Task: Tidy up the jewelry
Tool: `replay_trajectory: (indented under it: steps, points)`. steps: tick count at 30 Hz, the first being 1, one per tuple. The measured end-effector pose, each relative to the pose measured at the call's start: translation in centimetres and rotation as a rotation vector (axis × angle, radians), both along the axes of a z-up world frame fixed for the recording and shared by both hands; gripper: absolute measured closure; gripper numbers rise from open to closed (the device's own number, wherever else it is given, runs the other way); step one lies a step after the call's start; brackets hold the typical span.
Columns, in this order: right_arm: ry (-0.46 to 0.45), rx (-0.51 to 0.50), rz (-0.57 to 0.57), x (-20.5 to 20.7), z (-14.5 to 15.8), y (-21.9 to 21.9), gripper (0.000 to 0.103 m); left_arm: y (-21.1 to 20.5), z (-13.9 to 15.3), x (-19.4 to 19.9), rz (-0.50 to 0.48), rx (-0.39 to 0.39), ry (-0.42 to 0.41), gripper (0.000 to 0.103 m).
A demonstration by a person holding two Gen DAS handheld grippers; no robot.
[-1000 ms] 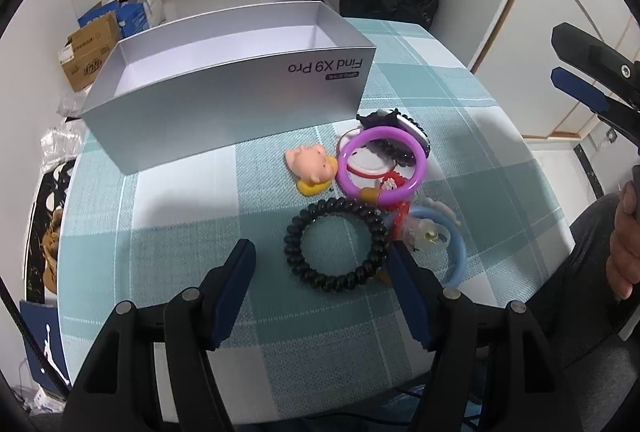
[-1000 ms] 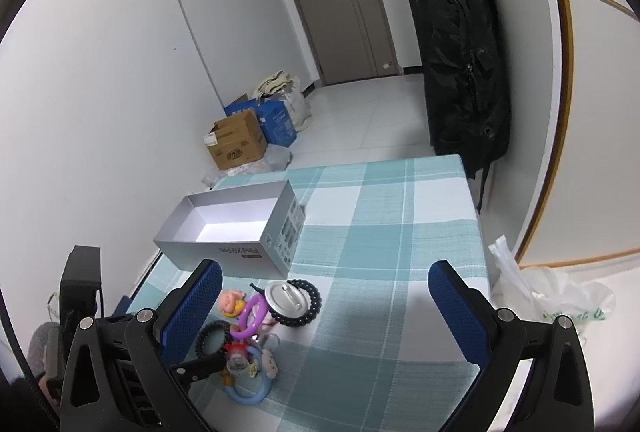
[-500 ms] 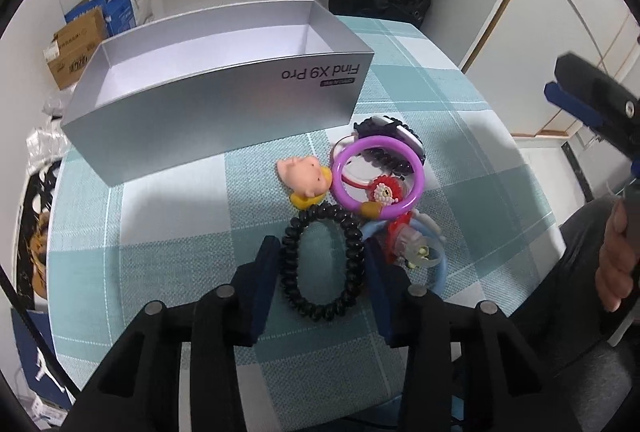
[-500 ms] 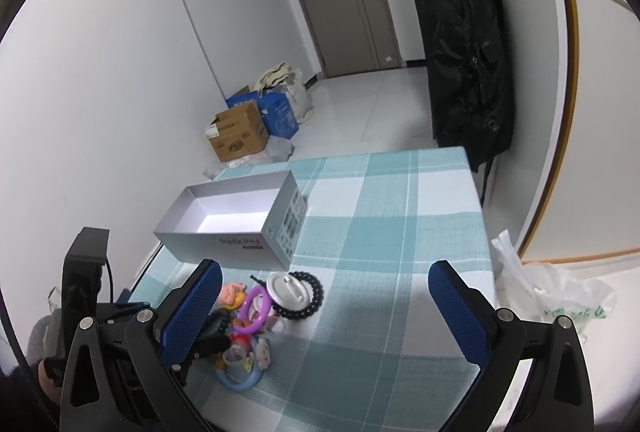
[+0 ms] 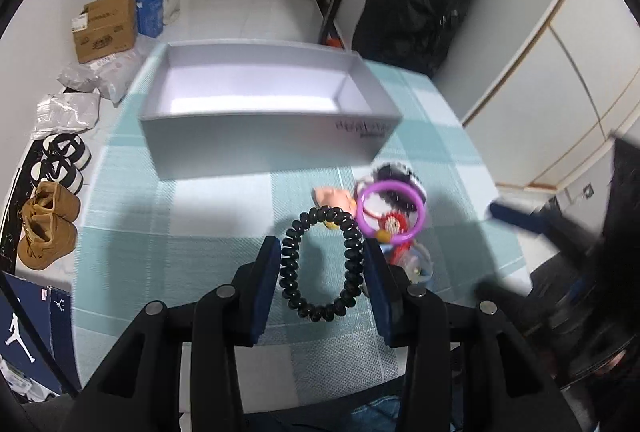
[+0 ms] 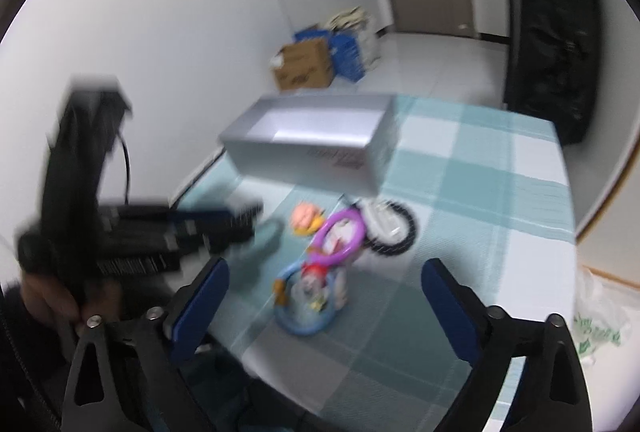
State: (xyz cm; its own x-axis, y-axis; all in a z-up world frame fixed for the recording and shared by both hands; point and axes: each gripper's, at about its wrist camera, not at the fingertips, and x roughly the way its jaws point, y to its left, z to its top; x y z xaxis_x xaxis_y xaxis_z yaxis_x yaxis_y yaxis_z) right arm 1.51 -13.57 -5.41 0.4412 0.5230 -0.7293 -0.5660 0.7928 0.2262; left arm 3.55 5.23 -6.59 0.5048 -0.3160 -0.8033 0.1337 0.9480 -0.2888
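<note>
My left gripper [image 5: 318,264] is shut on a black spiral hair tie [image 5: 320,264], squeezed into an oval and lifted off the checked teal tablecloth [image 5: 200,232]. An open silver box [image 5: 260,100] stands behind it. To the right lie a pink pig charm [image 5: 332,197], a purple ring [image 5: 390,211], a red charm, a light blue ring and a black beaded bracelet. In the blurred right wrist view, my right gripper [image 6: 324,296] is open and empty above the light blue ring [image 6: 308,308] and purple ring [image 6: 340,236]; the left gripper shows at left [image 6: 224,224].
Cardboard boxes [image 5: 106,28], shoes [image 5: 48,224] and bags lie on the floor left of the table. A black bag [image 5: 420,4] hangs behind the table. A white plastic bag [image 6: 596,316] sits off the table's right edge.
My left gripper closed on the black hair tie, squeezed it narrow and lifted it. My right gripper swung down and left toward the pile of jewelry.
</note>
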Motion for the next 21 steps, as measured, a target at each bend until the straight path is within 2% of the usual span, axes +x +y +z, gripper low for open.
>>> replay_trajectory:
  steps: [5,9,10,16,21]
  points:
    - [0.011,-0.084,0.049,-0.4,-1.9,2.4,0.020,1.2,1.0,-0.4,0.036,-0.021,-0.038,0.067]
    - [-0.013,-0.146,0.058,-0.6,-2.7,3.5,0.034,1.6,1.3,-0.2,0.047,-0.032,-0.053,0.067]
    - [-0.013,-0.156,0.061,-0.5,-3.0,3.7,0.040,1.6,1.3,-0.2,0.049,-0.033,-0.057,0.067]
    - [-0.043,-0.186,0.060,-0.3,-3.5,4.1,0.061,1.9,1.7,-0.2,0.046,-0.035,-0.071,0.067]
    - [-0.062,-0.208,0.041,-0.2,-3.5,4.0,0.072,2.0,1.8,-0.2,0.042,-0.039,-0.076,0.067]
